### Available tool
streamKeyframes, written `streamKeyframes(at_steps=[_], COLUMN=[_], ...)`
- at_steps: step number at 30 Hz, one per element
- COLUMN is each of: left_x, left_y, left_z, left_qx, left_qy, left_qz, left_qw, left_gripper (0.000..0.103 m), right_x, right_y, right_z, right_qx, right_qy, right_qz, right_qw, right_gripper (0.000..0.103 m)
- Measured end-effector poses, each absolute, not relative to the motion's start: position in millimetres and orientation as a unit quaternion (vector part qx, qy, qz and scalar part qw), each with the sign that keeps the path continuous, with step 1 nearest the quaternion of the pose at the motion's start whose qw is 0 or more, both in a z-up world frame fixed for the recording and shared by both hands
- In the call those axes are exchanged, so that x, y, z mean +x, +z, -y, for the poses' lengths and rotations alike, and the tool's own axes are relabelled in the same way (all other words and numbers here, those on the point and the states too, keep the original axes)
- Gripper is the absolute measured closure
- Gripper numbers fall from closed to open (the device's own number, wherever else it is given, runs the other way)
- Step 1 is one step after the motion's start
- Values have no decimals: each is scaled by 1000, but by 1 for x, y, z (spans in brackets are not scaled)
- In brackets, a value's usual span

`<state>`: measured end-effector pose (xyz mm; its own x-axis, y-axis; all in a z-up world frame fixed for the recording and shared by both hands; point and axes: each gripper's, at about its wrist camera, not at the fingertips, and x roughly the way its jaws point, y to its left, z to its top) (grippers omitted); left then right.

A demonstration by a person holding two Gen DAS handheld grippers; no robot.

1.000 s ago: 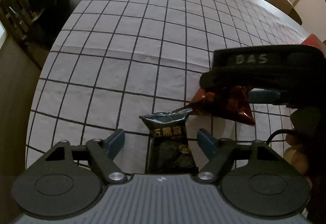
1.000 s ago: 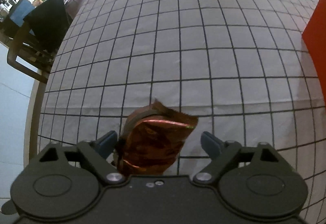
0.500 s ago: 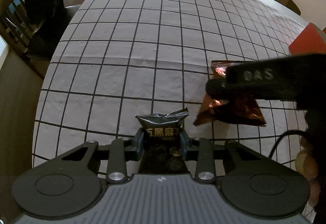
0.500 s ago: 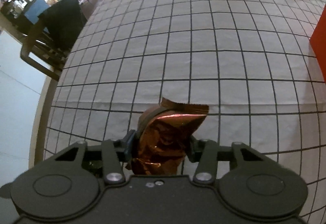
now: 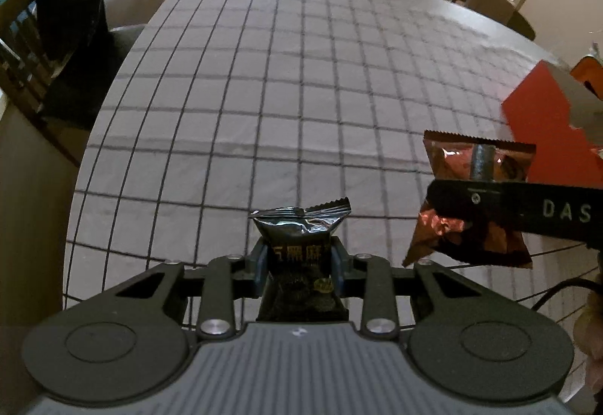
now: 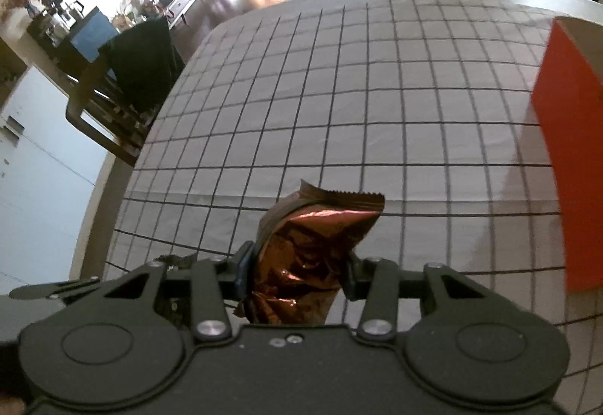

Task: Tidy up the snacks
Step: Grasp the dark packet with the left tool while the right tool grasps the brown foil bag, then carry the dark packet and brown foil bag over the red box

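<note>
Left gripper [image 5: 299,266]: we hold it clamped on the black snack packet [image 5: 299,245], blue pads pressing both sides.
Black snack packet: upright between the pads, crimped top pointing to 12 o'clock, clear of the checked tablecloth [image 5: 264,113].
Right gripper [image 6: 297,273]: we hold it closed on the copper snack packet [image 6: 309,253], foil crumpled between the pads.
Copper snack packet: raised above the cloth; in the left wrist view it sits at 3 o'clock of the black packet, apart from it.
Red box [image 6: 565,151]: at 2 o'clock of the copper packet, standing on the cloth.
</note>
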<state>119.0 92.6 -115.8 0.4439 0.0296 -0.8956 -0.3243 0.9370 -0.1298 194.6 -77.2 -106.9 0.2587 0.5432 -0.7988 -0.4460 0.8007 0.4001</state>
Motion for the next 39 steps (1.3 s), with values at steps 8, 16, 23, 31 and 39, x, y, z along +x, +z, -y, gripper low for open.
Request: streamKeyframes(at_steps=[8,16,23,31,39], left_x=[127,141,162,191,221], left_y=[-82,-50,-27,-9,-4], left_z=[-64,-22,18,69,122], left_qx=[-126,-103,-84,-59,-35], left_qy=[81,53,27,-8,-36], left_qz=[-499,-491,-485,-477,-471], left_qw=[853,863,870,877,881], left_gripper=[72,72,72,72,72], right_x=[195,197,205,217,232], right_y=[-77,-57,-43,-40,-42], right_z=[116,158,197,239,276], right_qx=[50,56,58,68,72], right_qy=[319,311,298,268,245], right_qz=[-499,-488,-472,-462,-455], right_qw=[804,814,828,843,853], right_gripper=[60,60,60,60,60])
